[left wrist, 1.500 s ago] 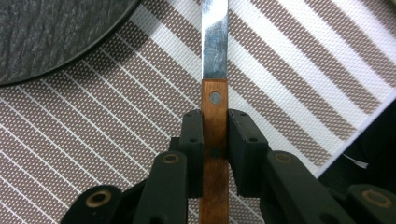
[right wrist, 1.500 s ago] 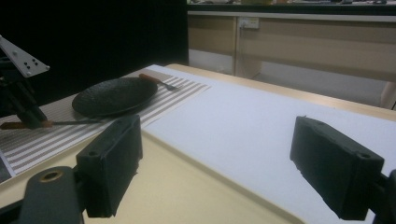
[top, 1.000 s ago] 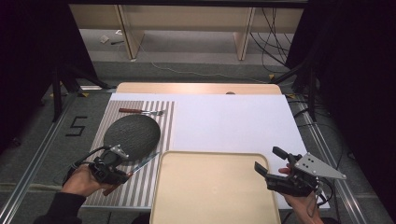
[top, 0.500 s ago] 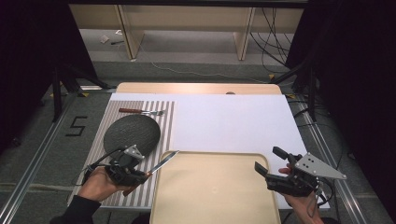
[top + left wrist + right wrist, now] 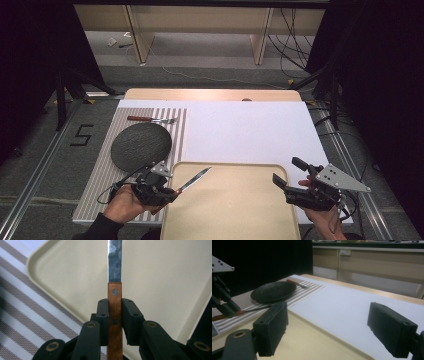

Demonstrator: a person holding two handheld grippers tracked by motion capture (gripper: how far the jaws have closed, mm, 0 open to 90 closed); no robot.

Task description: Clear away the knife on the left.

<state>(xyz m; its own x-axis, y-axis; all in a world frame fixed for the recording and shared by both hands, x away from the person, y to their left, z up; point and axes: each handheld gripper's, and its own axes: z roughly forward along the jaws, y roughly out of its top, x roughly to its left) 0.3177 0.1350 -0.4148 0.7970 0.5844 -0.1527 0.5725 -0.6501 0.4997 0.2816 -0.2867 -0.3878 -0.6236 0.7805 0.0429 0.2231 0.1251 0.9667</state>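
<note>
The left hand-held gripper (image 5: 115, 315) is clamped on the knife (image 5: 115, 287)'s wooden handle, light, stiff, blade slippery.

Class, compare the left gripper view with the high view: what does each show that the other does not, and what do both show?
Left gripper view alone: the rivets in the wooden handle of the knife, and the black pads pressing that handle from both sides.

High view alone: the dark plate, the fork beyond it, the white sheet, and the right hand-held gripper with jaws apart.

Both: the left hand-held gripper, the knife over the beige tray, and the striped mat.
</note>
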